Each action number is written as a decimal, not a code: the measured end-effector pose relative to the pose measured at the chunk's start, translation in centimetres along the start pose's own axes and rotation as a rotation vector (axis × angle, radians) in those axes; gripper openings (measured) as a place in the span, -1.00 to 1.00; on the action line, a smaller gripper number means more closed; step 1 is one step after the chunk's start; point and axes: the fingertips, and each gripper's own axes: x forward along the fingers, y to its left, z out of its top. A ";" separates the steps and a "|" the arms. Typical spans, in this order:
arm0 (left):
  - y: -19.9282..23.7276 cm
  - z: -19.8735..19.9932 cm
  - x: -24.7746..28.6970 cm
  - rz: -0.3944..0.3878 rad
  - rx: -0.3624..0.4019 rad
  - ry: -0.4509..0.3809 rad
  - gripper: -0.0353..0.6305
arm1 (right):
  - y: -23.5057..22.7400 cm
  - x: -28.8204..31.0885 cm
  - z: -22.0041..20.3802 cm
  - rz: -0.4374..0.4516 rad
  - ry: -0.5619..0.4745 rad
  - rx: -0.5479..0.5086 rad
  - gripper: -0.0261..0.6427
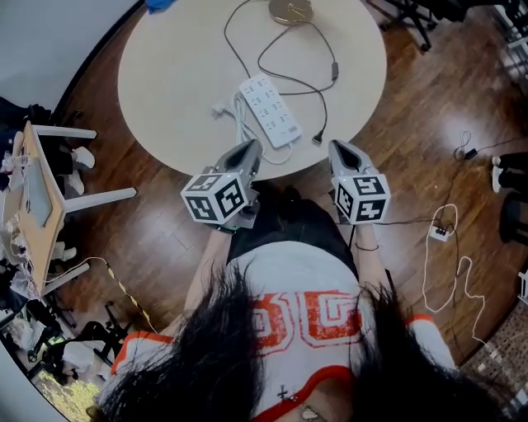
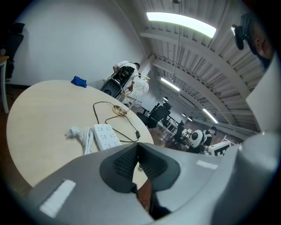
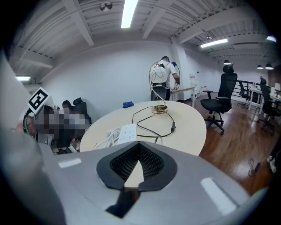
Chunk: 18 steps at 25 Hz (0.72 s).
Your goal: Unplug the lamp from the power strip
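Note:
A white power strip (image 1: 270, 111) lies in the middle of the round beige table (image 1: 165, 74), with its own white cord and plug (image 1: 219, 109) bundled to its left. The lamp's gold base (image 1: 290, 8) stands at the far edge. Its black cord (image 1: 285, 78) loops across the table past an inline switch (image 1: 334, 72). The cord's small dark end (image 1: 318, 138) lies on the tabletop right of the strip, apart from it. My left gripper (image 1: 254, 147) and right gripper (image 1: 337, 147) hover at the table's near edge, both shut and empty. The strip (image 2: 105, 136) (image 3: 127, 132) lies ahead of both.
A blue object (image 1: 161, 4) sits at the table's far left edge. A wooden stool (image 1: 41, 189) stands on the floor at left. Loose cables and a white adapter (image 1: 440, 232) lie on the wood floor at right. A black office chair (image 3: 224, 99) and a standing person (image 3: 162, 77) are beyond the table.

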 end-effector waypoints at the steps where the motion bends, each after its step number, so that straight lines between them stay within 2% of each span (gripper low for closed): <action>1: -0.1 -0.1 -0.3 0.004 -0.002 -0.008 -0.89 | 0.1 -0.1 0.0 0.005 -0.002 -0.004 -0.92; 7: -0.3 -0.5 -1.6 0.025 -0.010 -0.050 -0.89 | 0.8 -0.5 0.7 0.043 -0.030 -0.011 -0.92; 18: -0.4 -1.3 -2.4 0.046 -0.026 -0.078 -0.89 | 1.4 -0.5 0.5 0.089 -0.018 -0.020 -0.92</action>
